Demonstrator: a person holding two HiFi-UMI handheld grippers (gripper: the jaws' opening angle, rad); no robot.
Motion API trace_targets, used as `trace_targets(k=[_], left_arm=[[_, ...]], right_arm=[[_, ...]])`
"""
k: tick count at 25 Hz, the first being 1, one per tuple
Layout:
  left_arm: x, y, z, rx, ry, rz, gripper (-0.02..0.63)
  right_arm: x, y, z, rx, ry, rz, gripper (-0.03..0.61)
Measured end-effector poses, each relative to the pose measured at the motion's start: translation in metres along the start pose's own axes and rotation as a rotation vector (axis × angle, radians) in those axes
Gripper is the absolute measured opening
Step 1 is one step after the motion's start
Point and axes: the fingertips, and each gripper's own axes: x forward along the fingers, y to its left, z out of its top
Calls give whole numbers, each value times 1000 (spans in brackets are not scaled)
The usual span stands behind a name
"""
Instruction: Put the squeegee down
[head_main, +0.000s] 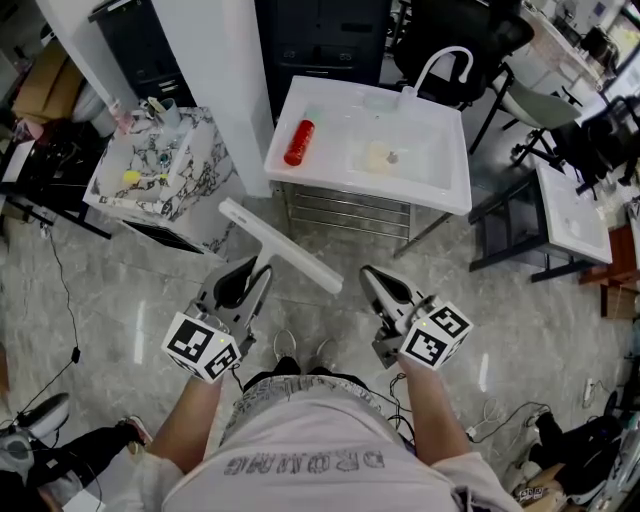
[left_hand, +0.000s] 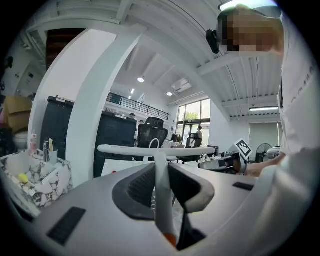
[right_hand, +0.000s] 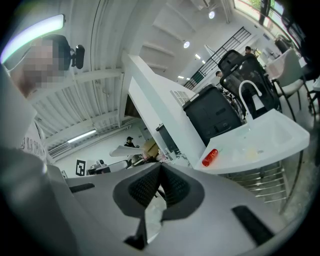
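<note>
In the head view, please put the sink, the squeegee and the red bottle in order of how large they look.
1. sink: clearly the largest.
2. squeegee: held up nearer the camera, so it may look bigger than it is.
3. red bottle, lying in the sink: the smallest.

The squeegee (head_main: 283, 247) is showing white, the bottle (head_main: 299, 142) red, the sink (head_main: 330, 115) white, the floor (head_main: 130, 290) veined grey, the table (head_main: 190, 200) marbled black-and-white.

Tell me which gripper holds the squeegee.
The left gripper: its jaws clamp the handle of the white squeegee. The right gripper is shut with nothing between its jaws.
</note>
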Motion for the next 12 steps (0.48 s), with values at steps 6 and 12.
trace_targets(k=[6, 12], left_arm=[[6, -8, -3, 0, 2, 6, 95], [18, -20, -4, 2, -4, 18, 95]], right_arm=[[-9, -8, 2, 7, -2, -4, 8], [-22, -22, 6, 14, 0, 0, 8]])
